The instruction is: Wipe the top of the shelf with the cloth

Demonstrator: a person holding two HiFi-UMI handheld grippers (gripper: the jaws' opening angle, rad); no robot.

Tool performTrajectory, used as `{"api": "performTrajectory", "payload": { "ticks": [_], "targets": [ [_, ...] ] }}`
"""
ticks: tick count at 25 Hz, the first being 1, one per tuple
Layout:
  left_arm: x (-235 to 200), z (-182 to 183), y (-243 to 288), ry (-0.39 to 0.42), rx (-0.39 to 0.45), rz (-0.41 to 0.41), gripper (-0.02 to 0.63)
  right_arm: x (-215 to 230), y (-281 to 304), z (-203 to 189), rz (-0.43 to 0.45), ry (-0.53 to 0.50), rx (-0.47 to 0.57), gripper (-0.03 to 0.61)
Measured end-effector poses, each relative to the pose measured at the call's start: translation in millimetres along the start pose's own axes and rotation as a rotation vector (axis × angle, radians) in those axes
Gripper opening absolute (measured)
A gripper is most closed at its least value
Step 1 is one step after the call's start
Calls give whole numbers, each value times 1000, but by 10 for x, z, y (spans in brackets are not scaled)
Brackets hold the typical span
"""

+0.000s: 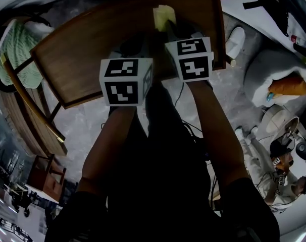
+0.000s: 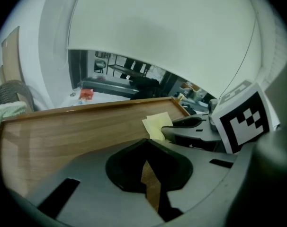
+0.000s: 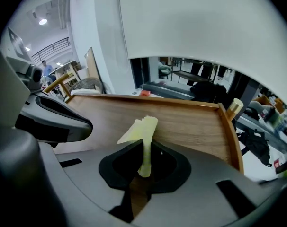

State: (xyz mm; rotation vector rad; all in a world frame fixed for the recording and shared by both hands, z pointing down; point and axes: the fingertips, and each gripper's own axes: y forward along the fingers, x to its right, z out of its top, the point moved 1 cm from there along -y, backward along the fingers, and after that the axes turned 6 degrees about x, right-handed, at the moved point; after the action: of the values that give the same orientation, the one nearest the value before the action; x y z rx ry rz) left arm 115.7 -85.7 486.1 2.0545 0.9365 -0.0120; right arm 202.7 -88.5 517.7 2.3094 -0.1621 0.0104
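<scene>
The cloth (image 3: 141,126) is clamped between the jaws of the right gripper (image 3: 142,163), with its loose end stuck up over the wooden shelf (image 3: 195,122) top, out toward the far rail. The left gripper (image 2: 146,171) is held just beside it, low over the same top. Its jaws are pretty much closed together with nothing caught in them, and only a sliver of wood is seen through the slit.

The left gripper (image 1: 129,49) and the right gripper (image 1: 172,30) reach side by side over the brown wooden shelf (image 1: 87,52). A pale yellow cloth (image 1: 162,17) sits at the right gripper's tip, near the shelf's far edge.
</scene>
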Motion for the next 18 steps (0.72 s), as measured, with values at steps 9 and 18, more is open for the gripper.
{"api": "performTrajectory", "payload": {
  "ticks": [9, 18],
  "targets": [
    [370, 33, 201, 27, -5, -56, 11, 640, -220, -147, -126, 9, -50, 44],
    [483, 22, 239, 31, -5, -80, 11, 1049, -431, -264, -274, -31, -100, 44]
  ]
}}
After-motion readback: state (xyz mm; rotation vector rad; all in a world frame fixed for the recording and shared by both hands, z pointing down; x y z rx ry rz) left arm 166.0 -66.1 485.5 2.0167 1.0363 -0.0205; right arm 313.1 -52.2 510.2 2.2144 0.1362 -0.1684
